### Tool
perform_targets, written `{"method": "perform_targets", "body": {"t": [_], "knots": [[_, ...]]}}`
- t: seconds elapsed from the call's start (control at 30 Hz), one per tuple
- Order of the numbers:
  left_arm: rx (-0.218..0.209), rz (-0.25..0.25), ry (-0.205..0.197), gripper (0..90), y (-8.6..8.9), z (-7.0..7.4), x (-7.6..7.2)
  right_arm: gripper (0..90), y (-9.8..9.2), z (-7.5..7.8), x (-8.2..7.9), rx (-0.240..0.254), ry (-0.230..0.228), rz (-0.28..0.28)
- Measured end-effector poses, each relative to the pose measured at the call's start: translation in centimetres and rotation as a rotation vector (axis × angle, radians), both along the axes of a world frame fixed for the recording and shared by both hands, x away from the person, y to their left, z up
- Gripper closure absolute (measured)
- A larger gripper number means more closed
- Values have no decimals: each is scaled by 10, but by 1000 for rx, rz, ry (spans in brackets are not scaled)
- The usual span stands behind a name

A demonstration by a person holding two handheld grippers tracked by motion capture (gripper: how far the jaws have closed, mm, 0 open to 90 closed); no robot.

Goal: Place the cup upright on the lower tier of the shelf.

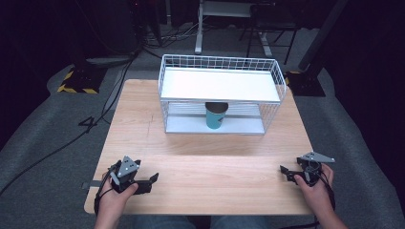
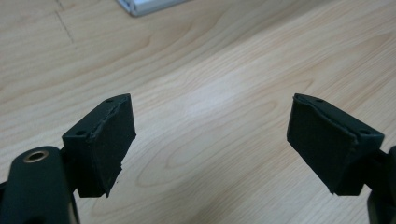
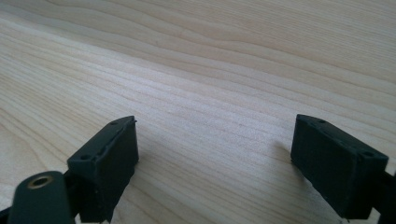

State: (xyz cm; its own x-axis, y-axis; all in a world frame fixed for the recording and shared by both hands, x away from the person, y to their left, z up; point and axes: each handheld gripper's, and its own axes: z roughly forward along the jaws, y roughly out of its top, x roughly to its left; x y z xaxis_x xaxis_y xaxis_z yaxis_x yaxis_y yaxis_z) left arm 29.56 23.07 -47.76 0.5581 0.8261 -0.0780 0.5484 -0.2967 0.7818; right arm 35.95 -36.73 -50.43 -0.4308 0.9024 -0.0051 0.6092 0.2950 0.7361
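Both jaws wide and empty on left gripper (image 1: 154, 178) and right gripper (image 1: 283, 169); teal can (image 1: 216, 116) far ahead in wire rack (image 1: 165, 90), untouched — nothing begun.

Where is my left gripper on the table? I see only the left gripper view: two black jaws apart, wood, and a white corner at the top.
Observer: The left gripper rests at the near left corner of the wooden table, held in the person's left hand.
Operator: What is the white corner?
Observer: It belongs to a white wire rack with two shelves, at the far middle of the table.
Operator: Is something inside it?
Observer: Yes, a teal can stands upright on the lower shelf, under the upper one.
Operator: And the other gripper?
Observer: The right gripper rests open near the right edge, jaws empty.
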Motion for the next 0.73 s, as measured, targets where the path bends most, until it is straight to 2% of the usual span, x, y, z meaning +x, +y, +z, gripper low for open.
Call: {"method": "perform_targets", "body": {"t": [0.23,0.43,0.47,0.63,0.73], "knots": [[24,22,44,157,10,-15,4,152,0,0,0,0,0,0],[88,38,90,157,14,-26,7,151,0,0,0,0,0,0],[102,36,94,156,15,-26,8,152,0,0,0,0,0,0],[122,40,88,152,15,-27,8,152,0,0,0,0,0,0],[117,53,94,130,14,-27,9,152,0,0,0,0,1,-1]]}}
